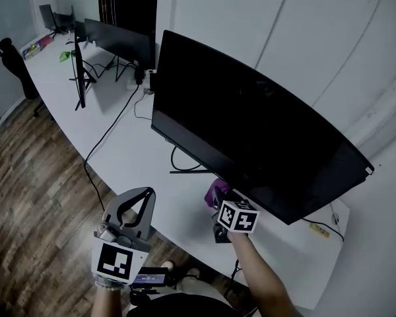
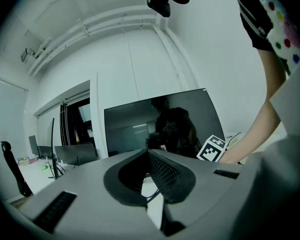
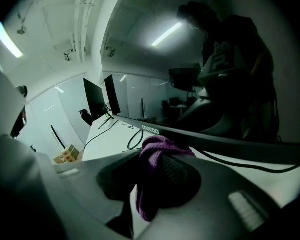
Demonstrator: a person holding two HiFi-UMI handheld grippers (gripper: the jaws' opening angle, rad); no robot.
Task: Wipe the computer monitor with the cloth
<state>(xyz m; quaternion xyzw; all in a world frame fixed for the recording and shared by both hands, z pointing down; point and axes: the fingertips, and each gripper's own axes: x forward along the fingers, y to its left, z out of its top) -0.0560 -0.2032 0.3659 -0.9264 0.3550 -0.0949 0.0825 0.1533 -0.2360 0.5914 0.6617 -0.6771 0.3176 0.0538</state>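
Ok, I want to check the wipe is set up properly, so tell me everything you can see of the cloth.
The cloth is purple, with a soft knitted or terry look, bunched into a wad rather than spread flat. The right gripper has its jaws shut on it, and a fold hangs down between them. It is held at the lower edge of the big dark monitor, above the white desk. Whether it touches the bezel cannot be told.

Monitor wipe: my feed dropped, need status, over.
Right gripper shut on purple cloth, at the monitor lower edge. Left gripper shut, empty, clear of the monitor. Nothing between cloth and screen.
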